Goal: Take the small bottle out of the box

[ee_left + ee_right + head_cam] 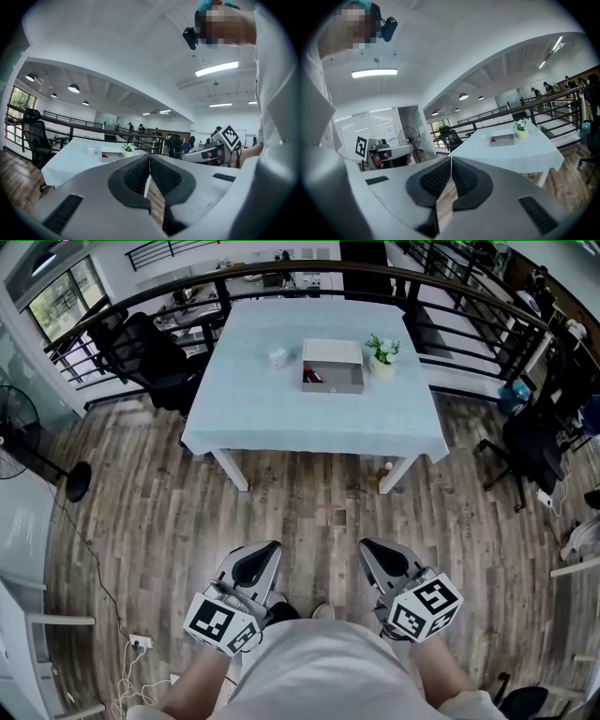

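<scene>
An open grey box (332, 367) stands on the table with the light blue cloth (281, 418), far ahead of me. Something small and red (312, 376) lies at the box's left end; it is too small to tell whether this is the bottle. Both grippers hang low in front of my body, well short of the table. My left gripper (271, 547) is shut with nothing between its pads (140, 176). My right gripper (367, 545) is shut and empty too. The box also shows far off in the left gripper view (108, 152) and the right gripper view (502, 139).
A small potted plant (382, 357) stands right of the box and a small white cup (277, 356) left of it. Black office chairs (141, 352) and a railing (450, 296) ring the table. A standing fan (19, 442) is at the left, over wooden floor (309, 512).
</scene>
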{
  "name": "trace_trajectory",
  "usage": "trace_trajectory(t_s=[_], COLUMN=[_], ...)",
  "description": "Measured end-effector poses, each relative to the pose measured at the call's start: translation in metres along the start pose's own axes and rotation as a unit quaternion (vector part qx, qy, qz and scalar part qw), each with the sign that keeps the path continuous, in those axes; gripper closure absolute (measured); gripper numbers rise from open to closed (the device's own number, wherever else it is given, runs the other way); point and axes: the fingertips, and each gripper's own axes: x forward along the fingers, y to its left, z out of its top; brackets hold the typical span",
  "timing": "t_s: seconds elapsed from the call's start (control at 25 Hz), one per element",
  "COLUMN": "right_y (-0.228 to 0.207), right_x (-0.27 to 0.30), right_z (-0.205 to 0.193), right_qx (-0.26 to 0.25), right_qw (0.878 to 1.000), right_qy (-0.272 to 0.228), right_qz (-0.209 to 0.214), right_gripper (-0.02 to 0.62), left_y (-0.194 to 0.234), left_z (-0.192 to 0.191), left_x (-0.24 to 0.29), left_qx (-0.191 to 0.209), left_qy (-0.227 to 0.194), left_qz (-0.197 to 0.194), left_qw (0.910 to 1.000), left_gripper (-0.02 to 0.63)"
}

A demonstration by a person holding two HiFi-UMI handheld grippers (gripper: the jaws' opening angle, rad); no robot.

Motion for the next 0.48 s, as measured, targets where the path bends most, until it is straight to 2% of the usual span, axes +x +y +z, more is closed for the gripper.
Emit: trace_trajectory(t_s=[0.48], right_y=[-0.041], right_x=[0.017], right_z=[0.001], right_qx=[0.012], right_qw=[1.0], right_qy=[0.006], right_qz=[-0.009], right_gripper=[0.572], left_y=[0.018], left_z=[-0.005], left_x=[0.047], left_qx=[-0.004], left_qy=[0.004], left_qz=[-0.007], left_qw=[1.0], left_gripper=[0.584])
